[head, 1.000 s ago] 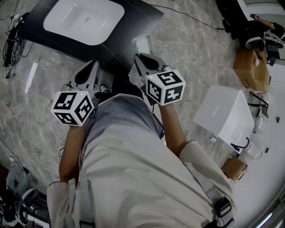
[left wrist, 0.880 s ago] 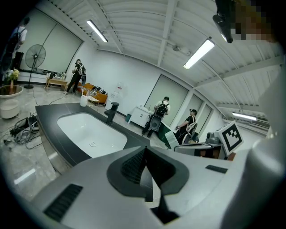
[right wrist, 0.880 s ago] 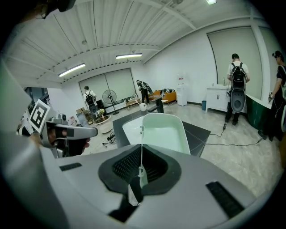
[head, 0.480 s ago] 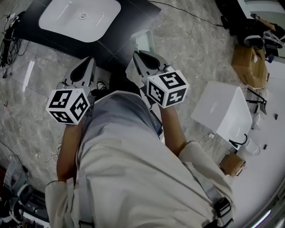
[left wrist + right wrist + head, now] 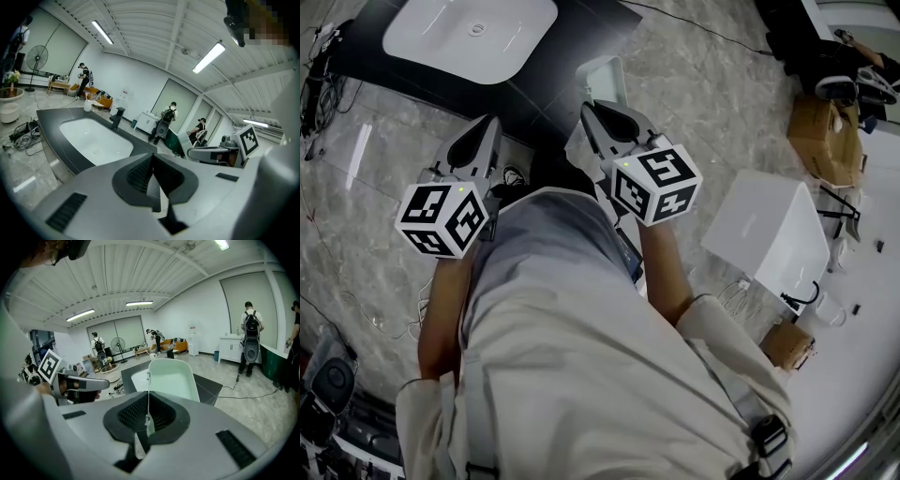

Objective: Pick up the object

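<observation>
right gripper [image 5: 596, 112]: clamped shut on the rim of a pale white tray [image 5: 606, 82], so yeah, got it | tray: up off the floor, poking out past the tips, near the black counter [image 5: 572, 37] with the white sink [image 5: 469, 33] | left gripper [image 5: 485, 127]: pinched together, nothing in it, just beside the right

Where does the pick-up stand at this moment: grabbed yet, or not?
Done, it seems: the right gripper is shut on the edge of the pale tray, which stands up from its jaws in the air, with the dark sink counter behind it. In hand: only the hold itself. The left gripper is shut and empty. Left: nothing of the pick-up that shows.
</observation>
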